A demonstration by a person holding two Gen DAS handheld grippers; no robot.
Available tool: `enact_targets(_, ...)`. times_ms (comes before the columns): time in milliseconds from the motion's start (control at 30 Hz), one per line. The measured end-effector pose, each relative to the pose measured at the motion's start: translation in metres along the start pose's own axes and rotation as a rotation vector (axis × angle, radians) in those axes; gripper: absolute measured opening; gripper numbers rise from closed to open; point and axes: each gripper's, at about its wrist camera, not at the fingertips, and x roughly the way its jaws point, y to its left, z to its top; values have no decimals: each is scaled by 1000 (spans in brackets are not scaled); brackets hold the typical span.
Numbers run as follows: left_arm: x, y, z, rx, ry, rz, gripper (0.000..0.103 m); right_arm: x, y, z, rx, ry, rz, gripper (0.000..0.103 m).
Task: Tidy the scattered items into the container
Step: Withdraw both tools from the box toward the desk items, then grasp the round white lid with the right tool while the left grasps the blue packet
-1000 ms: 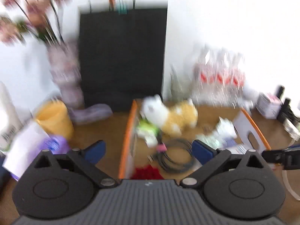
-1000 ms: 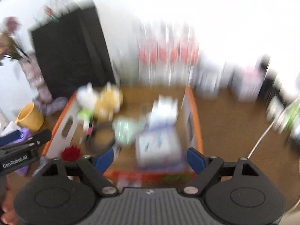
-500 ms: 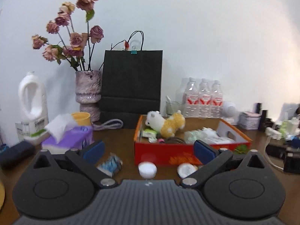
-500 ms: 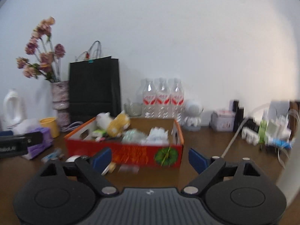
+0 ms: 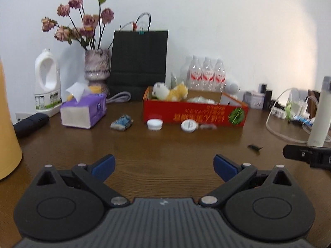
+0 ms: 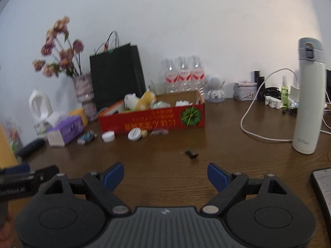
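The red cardboard box stands mid-table and holds a white-and-yellow plush toy and several crumpled items. In front of it lie a blue sachet, a white cap, a white round lid and a small wrapper. A small black object lies alone, nearer to me. My left gripper is open and empty, low over bare table well short of the box. My right gripper is wide, its jaws closing, with nothing between them. The black object lies just beyond it.
A purple tissue box and a black case sit left. A tall white flask, a white cable and a phone are right. A black bag, a vase and water bottles line the wall.
Both grippers have drawn back from over the box and sunk toward the table. The box now shows from its side, farther off, with the loose items in front.
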Motion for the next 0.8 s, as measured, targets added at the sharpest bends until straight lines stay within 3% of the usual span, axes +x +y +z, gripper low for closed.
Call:
enact_targets(167, 36, 13, 19, 7, 45, -20, 100, 34, -1, 20, -52, 53, -2, 65)
enact_targets(300, 82, 21, 42, 49, 53, -8, 96, 87, 4, 45, -151, 153, 9, 65)
enact_targets(400, 122, 28, 55, 93, 73, -14, 95, 131, 10, 60, -156, 202, 32, 65)
enact_targets(600, 193, 41, 73, 166, 132, -21, 82, 197, 41, 74, -178, 185, 113, 65)
enact_targets(800, 220, 75, 80, 158, 128, 60, 83, 239, 76, 81, -286, 170, 130, 63)
